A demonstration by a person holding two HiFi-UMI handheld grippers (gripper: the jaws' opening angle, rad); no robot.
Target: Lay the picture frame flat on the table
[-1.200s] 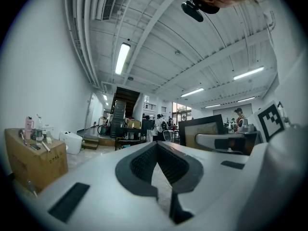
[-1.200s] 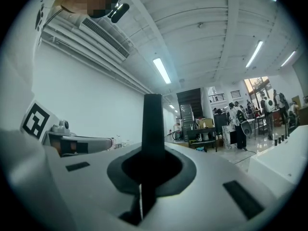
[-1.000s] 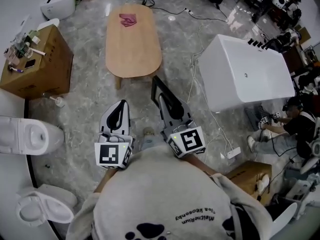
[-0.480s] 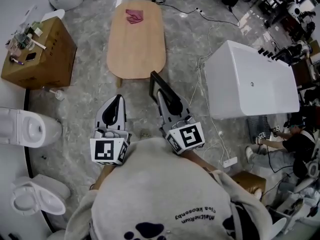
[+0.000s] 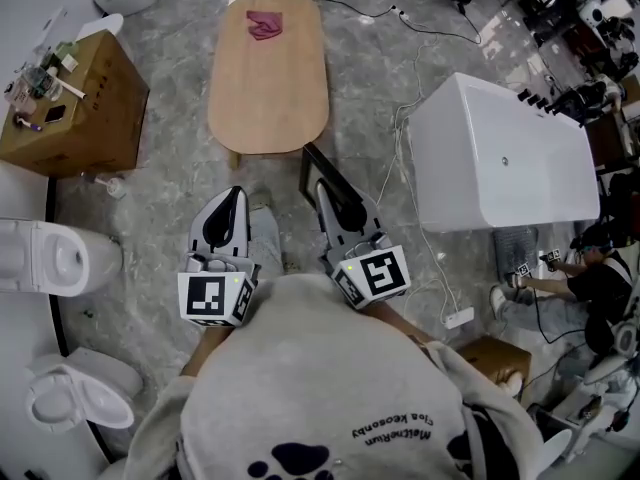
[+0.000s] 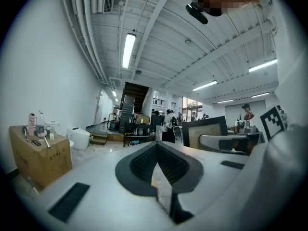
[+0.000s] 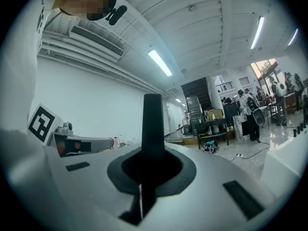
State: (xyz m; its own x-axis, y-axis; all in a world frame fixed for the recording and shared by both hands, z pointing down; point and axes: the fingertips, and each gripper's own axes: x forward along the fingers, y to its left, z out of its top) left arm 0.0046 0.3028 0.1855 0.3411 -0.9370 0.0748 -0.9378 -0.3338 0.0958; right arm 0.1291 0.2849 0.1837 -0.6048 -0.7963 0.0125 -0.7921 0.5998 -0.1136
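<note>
A black picture frame (image 5: 318,175) with a pale inside hangs on edge in the air, just short of the near end of the oval wooden table (image 5: 268,88). My right gripper (image 5: 338,204) is shut on its lower edge. In the right gripper view the frame's black edge (image 7: 153,124) stands up between the jaws of the right gripper (image 7: 146,174). To its left my left gripper (image 5: 226,211) is shut with nothing in it. Beyond the left gripper (image 6: 158,170) in its own view, the frame (image 6: 206,131) shows at the right.
A pink cloth (image 5: 264,25) lies at the table's far end. A white bathtub (image 5: 505,158) stands to the right, with cables (image 5: 405,118) on the floor beside it. A cardboard box (image 5: 78,98) and two toilets (image 5: 55,258) (image 5: 78,408) stand at the left. A person (image 5: 590,268) sits at the far right.
The view has shifted a little toward the table, and a leg now shows between the grippers. Both grippers keep their pose, the right one still holding the frame.
</note>
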